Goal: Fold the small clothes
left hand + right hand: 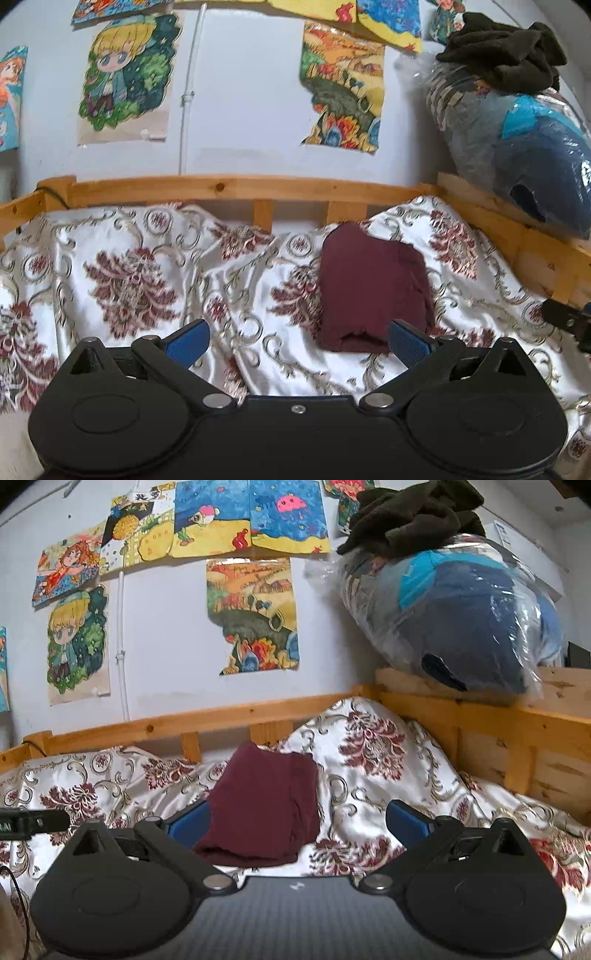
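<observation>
While both hand-held grippers, left (297, 341) and right (295, 821), gape wide and empty, the folded maroon cloth bundle (373, 291) at frame centre could slump open on the rumpled, slippery floral satin bedspread (122, 266).

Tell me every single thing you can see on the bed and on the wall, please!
folded cloth: one, dark maroon, lying on the bedspread.
bedspread: one, shiny white with red flowers, rumpled over the bed.
bed frame: one, light wood, along the wall and the right side.
drawings: several, bright colours, stuck on the white wall.
plastic bag: one, clear, stuffed with blue and grey things, on the frame's right corner.
dark bundle: one, blackish cloth, on top of the bag.
left gripper: one, black with blue fingers, open.
right gripper: one, same colours, open, the cloth's near edge between its fingers.
</observation>
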{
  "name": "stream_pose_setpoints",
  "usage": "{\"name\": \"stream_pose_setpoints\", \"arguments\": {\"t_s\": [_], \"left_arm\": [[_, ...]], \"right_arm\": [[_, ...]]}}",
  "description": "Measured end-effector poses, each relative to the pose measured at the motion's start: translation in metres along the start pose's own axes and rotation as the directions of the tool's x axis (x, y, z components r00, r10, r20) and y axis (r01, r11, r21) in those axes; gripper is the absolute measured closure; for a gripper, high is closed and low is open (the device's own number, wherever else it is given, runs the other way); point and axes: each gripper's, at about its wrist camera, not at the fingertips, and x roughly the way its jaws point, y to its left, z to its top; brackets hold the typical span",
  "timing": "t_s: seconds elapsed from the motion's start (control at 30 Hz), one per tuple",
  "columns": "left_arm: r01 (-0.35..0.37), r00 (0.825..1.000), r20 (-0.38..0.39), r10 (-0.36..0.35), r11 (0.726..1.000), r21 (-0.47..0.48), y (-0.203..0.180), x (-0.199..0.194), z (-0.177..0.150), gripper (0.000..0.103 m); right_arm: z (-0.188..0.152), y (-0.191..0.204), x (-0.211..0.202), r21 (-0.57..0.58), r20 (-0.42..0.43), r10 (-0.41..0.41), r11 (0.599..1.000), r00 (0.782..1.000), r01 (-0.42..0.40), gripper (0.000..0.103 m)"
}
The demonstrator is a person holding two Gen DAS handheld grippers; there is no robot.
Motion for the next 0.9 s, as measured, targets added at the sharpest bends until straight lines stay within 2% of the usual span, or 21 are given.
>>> {"name": "stream_pose_setpoints", "arguments": {"t_s": [0.13,0.4,0.9], "left_arm": [[0.004,1.000,-0.027,-0.004,1.000,-0.016,0.002,0.004,-0.007,0.001],[-0.007,0.999,-0.032,0.006,1.000,-0.020,0.003,0.007,-0.013,0.001],[-0.018,0.998,-0.053,0.018,1.000,0.009,-0.002,0.011,-0.017,0.001]], "right_arm": [[-0.001,0.001,-0.001,0.000,-0.007,-0.002,1.000,1.000,0.002,0.000],[-0.005,0.003,0.005,-0.015,-0.038,-0.016,1.000,0.999,0.015,0.000],[-0.009,0.002,0.010,-0.015,-0.071,-0.030,0.999,0.997,0.029,0.000]]}}
